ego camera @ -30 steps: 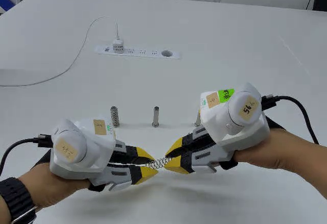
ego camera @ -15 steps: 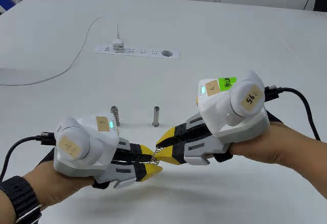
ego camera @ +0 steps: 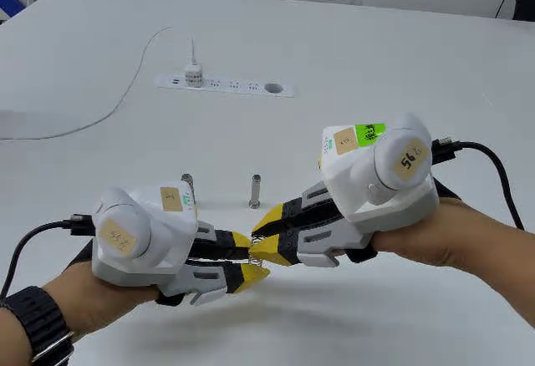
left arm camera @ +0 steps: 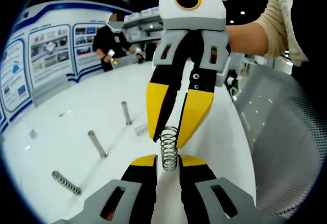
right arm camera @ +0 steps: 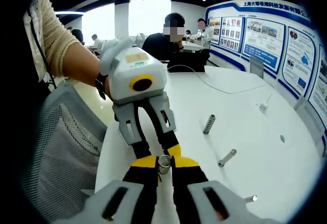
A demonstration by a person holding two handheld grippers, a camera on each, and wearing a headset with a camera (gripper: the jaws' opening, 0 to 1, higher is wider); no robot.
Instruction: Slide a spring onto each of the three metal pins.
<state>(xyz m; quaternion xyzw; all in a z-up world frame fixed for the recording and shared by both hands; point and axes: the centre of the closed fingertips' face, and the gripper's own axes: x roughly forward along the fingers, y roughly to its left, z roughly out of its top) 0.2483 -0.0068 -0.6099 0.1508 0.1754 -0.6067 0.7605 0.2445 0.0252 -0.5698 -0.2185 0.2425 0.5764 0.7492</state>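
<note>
Now mid-handover: left gripper (ego camera: 251,267) and right gripper (ego camera: 266,241) both pinch one spring (left arm camera: 169,147), jaws nearly closed; next, one lets go before threading the far middle pin (ego camera: 255,190).

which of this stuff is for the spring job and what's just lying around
Job: held spring, left gripper, right gripper, pin with spring, middle pin, third pin, spare spring.
Lying about: power strip, charger plugged into it, white cable.
</note>
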